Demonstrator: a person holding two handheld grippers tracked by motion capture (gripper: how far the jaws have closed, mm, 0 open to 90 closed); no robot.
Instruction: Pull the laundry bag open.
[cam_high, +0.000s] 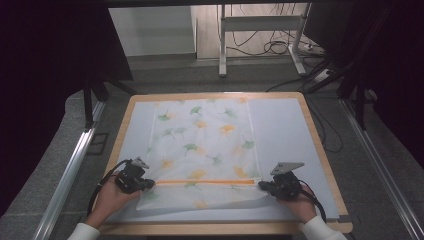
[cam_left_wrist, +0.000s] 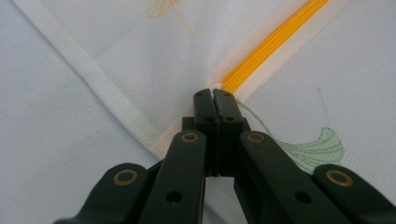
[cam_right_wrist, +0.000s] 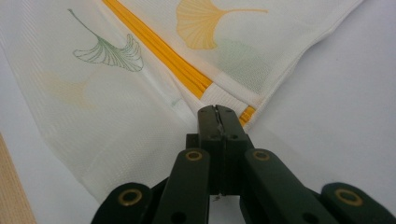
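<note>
Left tool (cam_high: 148, 184) and right tool (cam_high: 262, 186), jaws fully closed, each pinched on an end of leaf-printed mesh bag's (cam_high: 202, 137) orange zipper (cam_high: 205, 182).

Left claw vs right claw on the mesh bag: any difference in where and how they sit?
The left claw sits at the left end of the orange zipper strip on the white ginkgo-leaf mesh bag; the right claw sits at the strip's right end. The left claw points rightward in the high view, the right claw leftward. Both have their jaws shut at the bag's edge; whether fabric is pinched between them is unclear.
</note>
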